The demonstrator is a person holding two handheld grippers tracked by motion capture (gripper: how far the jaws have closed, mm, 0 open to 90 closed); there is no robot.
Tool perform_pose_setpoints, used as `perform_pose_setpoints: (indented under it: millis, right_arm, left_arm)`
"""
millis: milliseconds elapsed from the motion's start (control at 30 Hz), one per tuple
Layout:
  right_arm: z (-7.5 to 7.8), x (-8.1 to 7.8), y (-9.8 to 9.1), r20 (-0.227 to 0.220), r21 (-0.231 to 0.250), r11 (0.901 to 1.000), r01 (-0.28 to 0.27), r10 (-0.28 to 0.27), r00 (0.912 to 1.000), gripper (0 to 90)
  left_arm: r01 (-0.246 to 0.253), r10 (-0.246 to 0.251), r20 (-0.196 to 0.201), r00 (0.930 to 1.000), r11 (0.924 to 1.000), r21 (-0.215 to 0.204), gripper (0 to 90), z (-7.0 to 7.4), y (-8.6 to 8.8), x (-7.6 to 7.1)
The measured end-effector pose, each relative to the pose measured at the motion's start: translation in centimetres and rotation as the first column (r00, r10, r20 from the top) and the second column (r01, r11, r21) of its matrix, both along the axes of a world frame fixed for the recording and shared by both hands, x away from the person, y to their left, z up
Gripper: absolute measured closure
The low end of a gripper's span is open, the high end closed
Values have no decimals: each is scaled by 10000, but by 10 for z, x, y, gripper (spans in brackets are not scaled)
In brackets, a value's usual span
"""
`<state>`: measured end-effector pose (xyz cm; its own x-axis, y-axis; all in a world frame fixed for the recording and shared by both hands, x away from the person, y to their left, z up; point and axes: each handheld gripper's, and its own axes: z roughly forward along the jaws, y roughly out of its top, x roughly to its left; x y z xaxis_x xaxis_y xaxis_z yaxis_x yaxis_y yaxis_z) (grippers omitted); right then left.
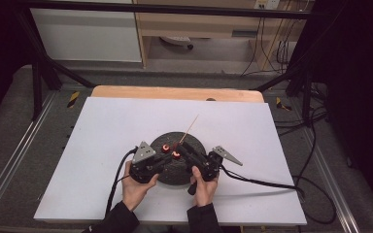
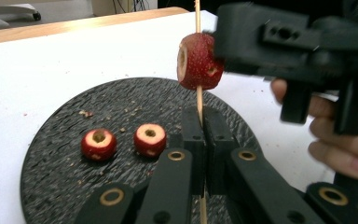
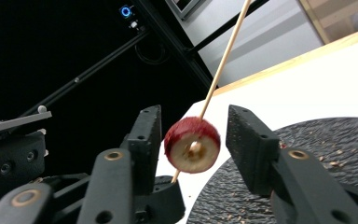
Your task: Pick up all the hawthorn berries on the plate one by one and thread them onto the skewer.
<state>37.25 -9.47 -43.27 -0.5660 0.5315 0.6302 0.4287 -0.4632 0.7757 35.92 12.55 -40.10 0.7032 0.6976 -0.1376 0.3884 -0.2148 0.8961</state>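
Left gripper (image 2: pixel 200 135) clenched on a wooden skewer (image 2: pixel 197 14) at frame centre, red fruit slice (image 3: pixel 192 144) threaded on it, right gripper (image 3: pixel 193 135) released around the slice, two slices (image 2: pixel 99 143) lower left on dark plate (image 2: pixel 51 154)

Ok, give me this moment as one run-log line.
left gripper: shut on skewer | right gripper: open around fruit piece threaded on skewer | black plate: two fruit pieces left

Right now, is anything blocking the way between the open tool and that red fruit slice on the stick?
Nothing visible does. The red cored fruit slice sits threaded on the thin wooden skewer, right in the gap between the right tool's parted black jaws, with clear space on both sides. The left tool clamps the skewer lower down.
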Motion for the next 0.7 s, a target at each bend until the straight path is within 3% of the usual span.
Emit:
perform_pose_setpoints:
  millis: [133, 233, 267, 300, 367, 400, 467, 500, 533, 567, 633, 667, 700]
  right_arm:
    - [4, 0, -3, 92, -331, 9995, 21, -18, 10000, 481]
    - [8, 1, -7, 47, -1264, 9920, -25, 31, 10000, 366]
    - [8, 1, -7, 47, -1264, 9920, -25, 31, 10000, 366]
    - [8, 2, -9, -18, -1883, 9821, -88, 86, 10000, 301]
    - [8, 2, -10, -99, -2131, 9769, -144, 126, 9999, 272]
    - [8, 4, -13, -180, -2693, 9626, -309, 270, 9995, 204]
    - [7, 6, -14, -353, -3233, 9450, -495, 403, 9986, 166]
    - [7, 6, -14, -353, -3233, 9450, -495, 403, 9986, 166]
    - [7, 7, -15, -428, -3494, 9350, -614, 495, 9979, 147]
    - [5, 8, -16, -650, -3969, 9135, -891, 689, 9955, 107]
    - [4, 10, -18, -837, -4503, 8862, -1092, 798, 9933, 85]
    - [4, 10, -18, -837, -4503, 8862, -1092, 798, 9933, 85]
    - [4, 10, -19, -947, -4727, 8733, -1181, 828, 9921, 75]
  left_arm:
    - [-20, 20, -16, 10000, 10000, 36, 883, -1, 8, -2]
    - [-9, 9, 27, 10000, 10000, 95, 883, -1, 17, -5]
    - [4, -5, 30, 10000, 9999, 113, 883, -1, 20, -7]
    - [-26, 25, 63, 10000, 9998, 207, 883, -2, 27, -9]
    - [-37, 36, 36, 10000, 9997, 229, 883, -2, 31, -10]
    - [-41, 39, 55, 10000, 9994, 340, 883, -3, 39, -13]
    - [-50, 49, 11, 10000, 9989, 469, 883, -4, 47, -15]
    - [-50, 49, 11, 10000, 9989, 469, 883, -4, 47, -15]
    - [-75, 75, 2, 10000, 9986, 529, 883, -5, 51, -16]
    - [-86, 87, -4, 10000, 9977, 673, 882, -7, 60, -19]
    - [-156, 161, -69, 9998, 9971, 742, 882, -9, 69, -22]
    - [-156, 161, -69, 9998, 9971, 742, 882, -9, 69, -22]
    - [-186, 194, -93, 9998, 9968, 779, 882, -11, 74, -23]
